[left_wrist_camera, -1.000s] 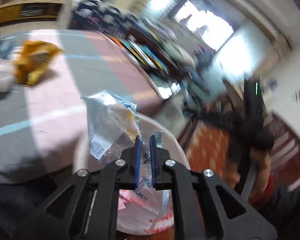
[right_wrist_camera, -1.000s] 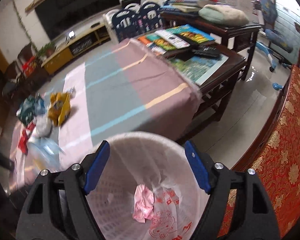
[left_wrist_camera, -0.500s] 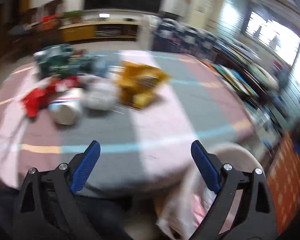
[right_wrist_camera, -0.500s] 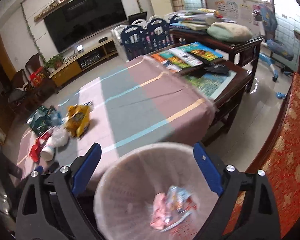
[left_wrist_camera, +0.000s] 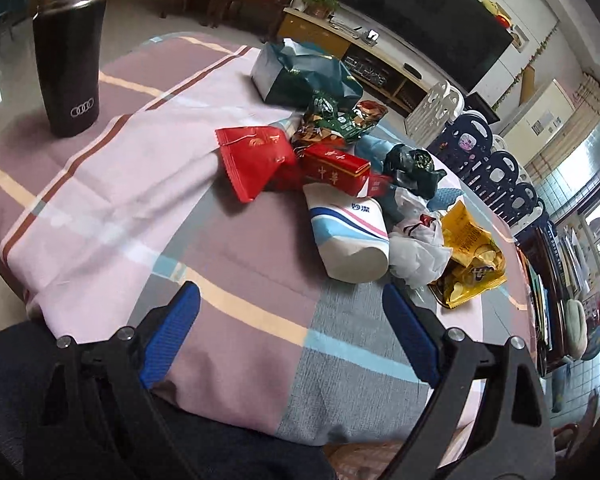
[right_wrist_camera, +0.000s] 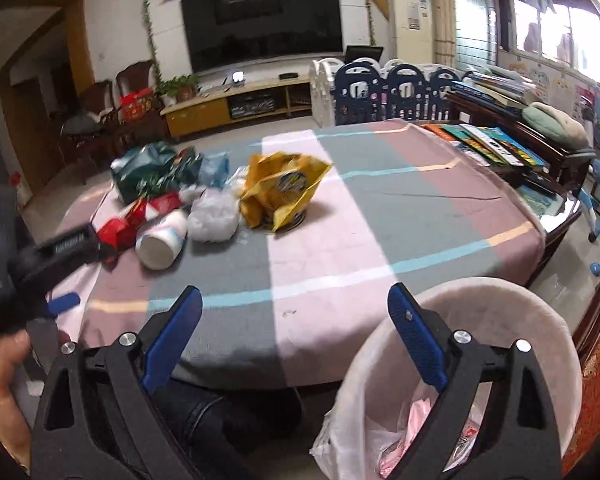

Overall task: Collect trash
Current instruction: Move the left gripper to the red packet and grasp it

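**A:** Looking across the round desk (right_wrist_camera: 380, 208) under its pink, grey and mauve striped cloth, where does the trash lie?

**B:** Heaped on the far left part of the desk as the right wrist view has it, well apart from both pairs of jaws. The white mesh waste bin lined with a thin plastic bag (right_wrist_camera: 512, 292) stands off the desk at its near edge, partly behind the right gripper (right_wrist_camera: 296, 336). Crumpled pink and printed wrappers lie inside it.

**A:** And the jaws themselves?

**B:** Both spread wide, nothing between them. The left gripper (left_wrist_camera: 292, 332) hangs over the near edge of the desk, the heap ahead of it.

**A:** Biggest pieces first?

**B:** A crumpled dark green paper bag (left_wrist_camera: 304, 76) at the back. Then a white paper cup with blue and pink stripes (left_wrist_camera: 348, 236), lying on its side, mouth toward the left gripper. Right of it in the left wrist view, a yellow chip bag (left_wrist_camera: 470, 256), torn open. A red foil packet (left_wrist_camera: 256, 160) lies flat to the left of a red carton with gold characters (left_wrist_camera: 336, 168), which rests against the cup's base. A wad of white plastic film (left_wrist_camera: 416, 248) sits between cup and chip bag, touching both.

**A:** Anything apart from the heap?

**B:** A tall black tumbler with a steel rim (left_wrist_camera: 70, 60), upright, far left.
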The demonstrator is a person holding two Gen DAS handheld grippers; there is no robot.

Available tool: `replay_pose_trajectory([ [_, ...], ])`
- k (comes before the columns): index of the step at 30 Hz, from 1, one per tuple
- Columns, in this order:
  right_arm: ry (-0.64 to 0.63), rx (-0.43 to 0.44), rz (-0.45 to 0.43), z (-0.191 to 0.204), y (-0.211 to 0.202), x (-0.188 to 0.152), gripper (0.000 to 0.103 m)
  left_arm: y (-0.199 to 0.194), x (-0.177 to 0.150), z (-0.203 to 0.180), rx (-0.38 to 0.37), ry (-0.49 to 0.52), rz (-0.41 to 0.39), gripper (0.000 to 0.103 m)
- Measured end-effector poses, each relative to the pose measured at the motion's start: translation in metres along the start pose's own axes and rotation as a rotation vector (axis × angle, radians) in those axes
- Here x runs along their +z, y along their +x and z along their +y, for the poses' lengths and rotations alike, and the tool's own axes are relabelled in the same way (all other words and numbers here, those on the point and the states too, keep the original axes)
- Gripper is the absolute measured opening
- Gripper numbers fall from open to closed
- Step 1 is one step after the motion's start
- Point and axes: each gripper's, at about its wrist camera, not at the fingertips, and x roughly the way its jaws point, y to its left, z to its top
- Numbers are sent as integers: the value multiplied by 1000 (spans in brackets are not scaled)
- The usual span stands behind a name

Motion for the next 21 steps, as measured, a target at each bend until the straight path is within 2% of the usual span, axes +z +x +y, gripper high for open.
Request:
replay_pose_trajectory([
  [3, -46, 0, 70, 9, 12, -11, 92, -3, -3, -2, -3, 4, -3, 92],
  [11, 29, -15, 130, -3, 22, -18, 92, -5, -4, -5, 5, 17, -2, 93],
  [18, -17, -19, 117, 5, 19, -19, 92, -5, -4, -3, 2, 6, 0, 93],
  [21, -16, -18, 121, 4, 19, -19, 92, -8, 0, 7, -24, -51, -14, 93],
])
